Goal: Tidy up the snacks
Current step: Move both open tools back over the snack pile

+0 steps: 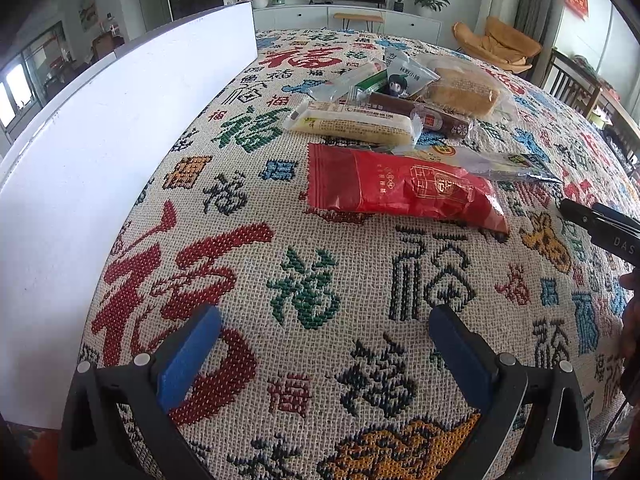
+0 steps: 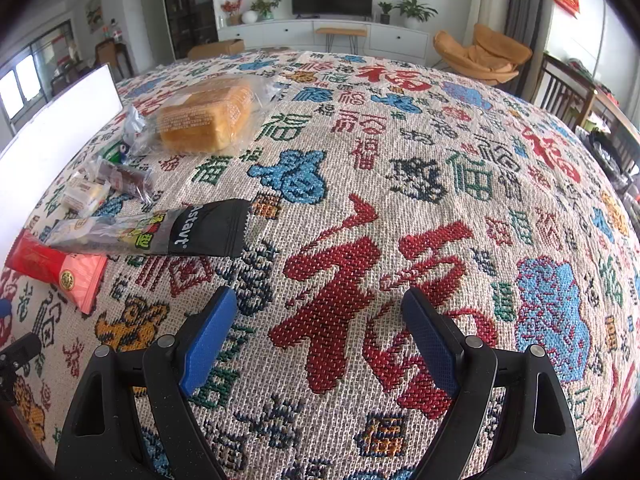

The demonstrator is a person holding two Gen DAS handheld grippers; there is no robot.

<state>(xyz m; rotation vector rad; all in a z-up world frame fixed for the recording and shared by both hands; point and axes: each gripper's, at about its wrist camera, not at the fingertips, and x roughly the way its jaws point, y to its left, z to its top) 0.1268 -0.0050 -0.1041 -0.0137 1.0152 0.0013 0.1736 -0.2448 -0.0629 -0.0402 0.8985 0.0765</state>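
Several wrapped snacks lie in a loose pile on the patterned tablecloth (image 1: 344, 264). A red packet (image 1: 404, 186) is nearest; it also shows in the right wrist view (image 2: 56, 266). Behind it lie a pale yellow bar (image 1: 352, 124), a brown sausage stick (image 1: 420, 114), a bagged bread loaf (image 1: 464, 90) (image 2: 208, 118) and a long black-ended packet (image 1: 508, 162) (image 2: 160, 230). My left gripper (image 1: 324, 344) is open and empty, short of the red packet. My right gripper (image 2: 318, 324) is open and empty, right of the pile.
A white box (image 1: 100, 152) stands along the left side of the table; its edge shows in the right wrist view (image 2: 52, 128). A chair (image 1: 572, 88) stands beyond the table's right edge. The tablecloth (image 2: 420, 200) stretches right of the snacks.
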